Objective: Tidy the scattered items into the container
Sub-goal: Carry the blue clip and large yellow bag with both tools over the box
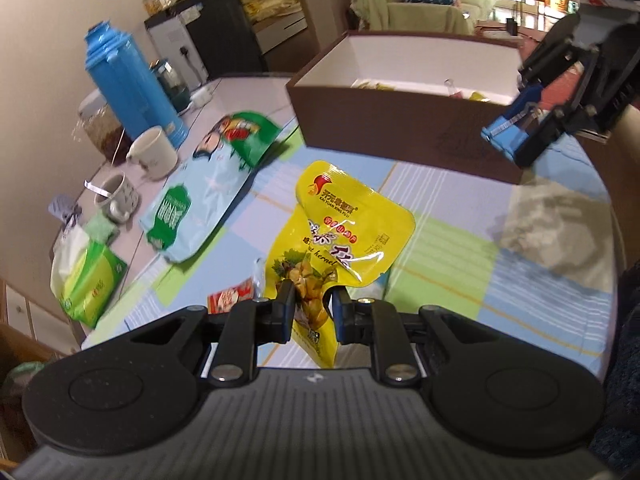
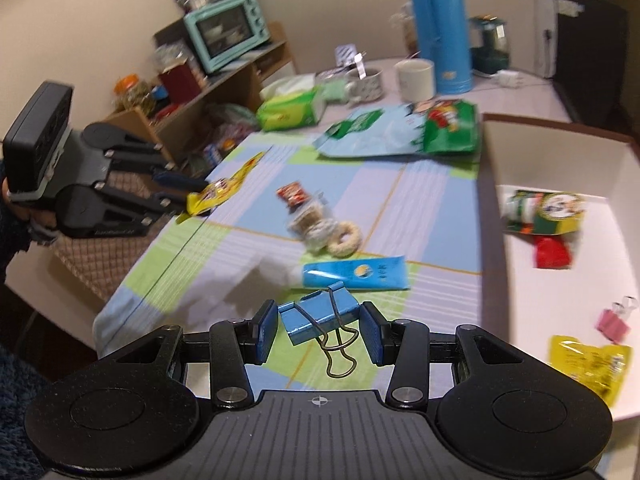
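My left gripper (image 1: 314, 302) is shut on the bottom edge of a yellow chestnut pouch (image 1: 340, 224), which stands up crumpled over the checked tablecloth. The right wrist view shows this pouch (image 2: 224, 188) at the table's left edge, in the left gripper (image 2: 188, 200). My right gripper (image 2: 319, 312) is shut on a blue binder clip (image 2: 316, 316), held above the cloth beside the box. The brown box (image 1: 400, 132) has a white inside (image 2: 540, 300). In it lie a green packet (image 2: 544, 210), a red item (image 2: 554, 254), a pink clip (image 2: 612, 320) and a yellow pouch (image 2: 588, 360).
On the cloth lie a blue sachet (image 2: 356, 274), a pack of ring biscuits (image 2: 326, 230), a small red packet (image 2: 294, 194) and a large light-blue bag (image 2: 372, 134) under a green bag (image 2: 450, 124). A blue thermos (image 2: 440, 28), mugs (image 2: 414, 76) and a tissue pack (image 2: 290, 110) stand at the back.
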Motion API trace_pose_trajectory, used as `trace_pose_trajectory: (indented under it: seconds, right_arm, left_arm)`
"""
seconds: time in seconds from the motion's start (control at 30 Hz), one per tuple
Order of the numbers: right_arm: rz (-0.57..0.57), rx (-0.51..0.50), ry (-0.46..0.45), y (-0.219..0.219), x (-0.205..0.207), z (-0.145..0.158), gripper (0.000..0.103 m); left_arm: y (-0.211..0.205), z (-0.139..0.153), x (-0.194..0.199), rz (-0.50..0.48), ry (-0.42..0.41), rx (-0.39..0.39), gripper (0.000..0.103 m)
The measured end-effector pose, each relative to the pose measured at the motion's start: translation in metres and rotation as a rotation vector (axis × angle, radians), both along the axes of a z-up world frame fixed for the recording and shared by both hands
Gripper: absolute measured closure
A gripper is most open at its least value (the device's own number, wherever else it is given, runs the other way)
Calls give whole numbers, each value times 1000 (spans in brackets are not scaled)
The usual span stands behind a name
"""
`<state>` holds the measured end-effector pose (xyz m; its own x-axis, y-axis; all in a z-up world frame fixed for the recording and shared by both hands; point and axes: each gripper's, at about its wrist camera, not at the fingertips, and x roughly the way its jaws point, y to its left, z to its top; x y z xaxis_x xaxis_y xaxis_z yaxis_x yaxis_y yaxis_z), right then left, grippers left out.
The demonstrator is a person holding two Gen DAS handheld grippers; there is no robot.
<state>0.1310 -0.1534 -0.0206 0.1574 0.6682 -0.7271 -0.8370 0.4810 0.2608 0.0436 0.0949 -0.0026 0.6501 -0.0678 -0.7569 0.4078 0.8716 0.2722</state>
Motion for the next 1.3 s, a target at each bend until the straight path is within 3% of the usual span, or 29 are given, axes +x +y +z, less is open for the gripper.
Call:
trace_pose_trajectory:
  seconds: [0.37,0.7,1.3]
  right_arm:
    - [-139,-8,-77,-75,17,42,59]
    - [-197,-7,-115,-128,40,61,59]
    - [-155,-44,-133,-169,111,58,59]
  left_arm:
    - [-48,33,11,-113,-45,37,88]
    - [-108,54,56,-247,-93,77,88]
    - [-208,38,151,-408,-60,159,87]
